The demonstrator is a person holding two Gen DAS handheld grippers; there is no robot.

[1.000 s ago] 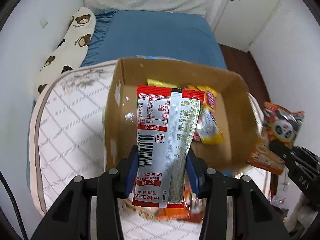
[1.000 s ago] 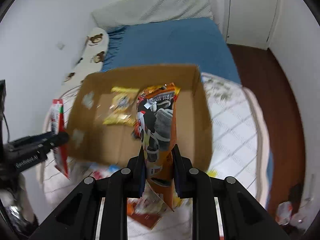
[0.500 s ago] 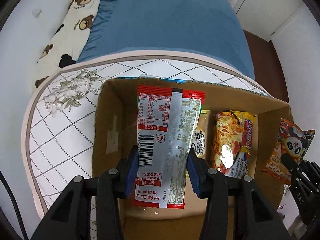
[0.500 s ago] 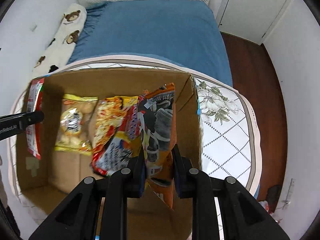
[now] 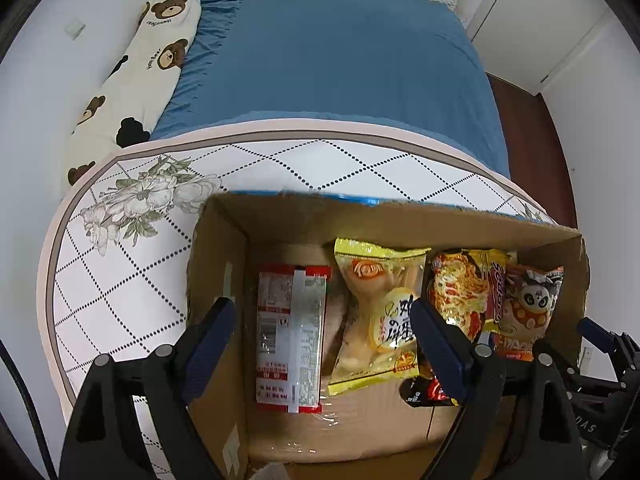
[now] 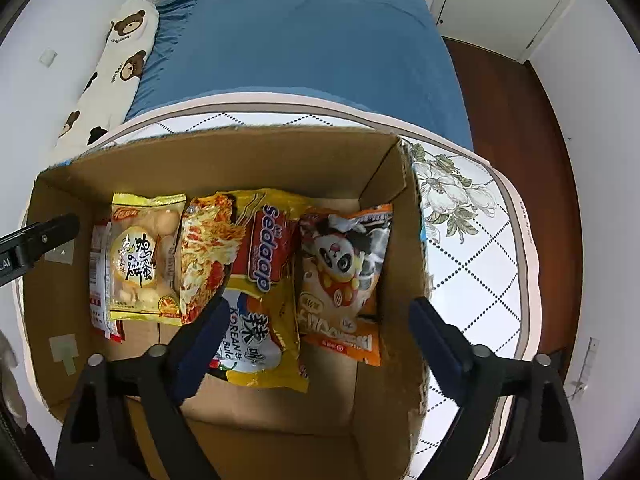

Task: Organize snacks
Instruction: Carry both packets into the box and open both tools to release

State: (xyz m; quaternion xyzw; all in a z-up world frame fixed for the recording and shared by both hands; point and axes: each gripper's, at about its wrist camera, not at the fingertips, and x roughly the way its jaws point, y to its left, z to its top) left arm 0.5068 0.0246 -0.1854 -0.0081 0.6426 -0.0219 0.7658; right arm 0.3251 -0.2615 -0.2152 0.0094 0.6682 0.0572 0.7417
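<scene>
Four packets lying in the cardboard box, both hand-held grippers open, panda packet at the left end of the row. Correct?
Not quite. The panda packet is at the right end of the row in the cardboard box, as the right wrist view shows. The red packet is at the left end. Four packets, left hand-held gripper and right hand-held gripper open: correct.

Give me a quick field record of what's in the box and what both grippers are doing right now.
container: cardboard box on a quilted mat
contents, left to right: red packet, yellow snack bag, noodle pack, panda bag
arrangement: one row on the box floor, edges overlapping
left gripper: jaws just opened, holding nothing, red packet lies below it
right gripper: jaws just opened, holding nothing, panda bag lies below it
background: blue bed, bear-print pillow
</scene>
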